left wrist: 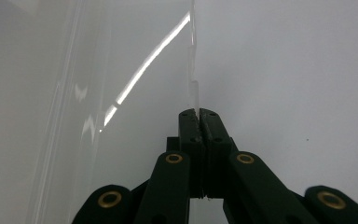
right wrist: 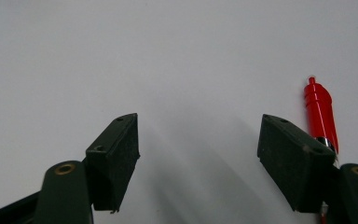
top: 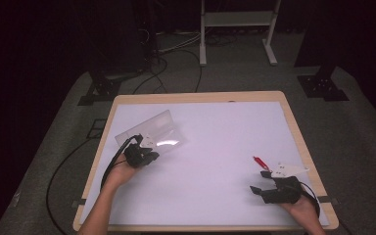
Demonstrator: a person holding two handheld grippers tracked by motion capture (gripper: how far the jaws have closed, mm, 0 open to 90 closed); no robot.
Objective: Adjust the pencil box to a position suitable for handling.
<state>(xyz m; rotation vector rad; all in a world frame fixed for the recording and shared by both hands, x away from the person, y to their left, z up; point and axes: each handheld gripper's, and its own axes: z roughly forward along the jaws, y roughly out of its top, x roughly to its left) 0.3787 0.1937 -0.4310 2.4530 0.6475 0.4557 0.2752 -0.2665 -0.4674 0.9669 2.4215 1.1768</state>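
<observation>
Clear sheet [top: 152, 132] on counter [top: 215, 142], left side, clamped at near edge by left tongs [top: 144, 155]. Pen [top: 260, 161] on counter right side, just beyond right tongs [top: 264, 182].

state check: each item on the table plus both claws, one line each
clear plastic sleeve: one edge pinched and lifted off the mat, the rest curving down to it
red pen: lying flat on the mat, beside the right claw, not gripped
left claw: shut on the sleeve's edge
right claw: open, nothing between the jaws
white mat: flat on the table
</observation>
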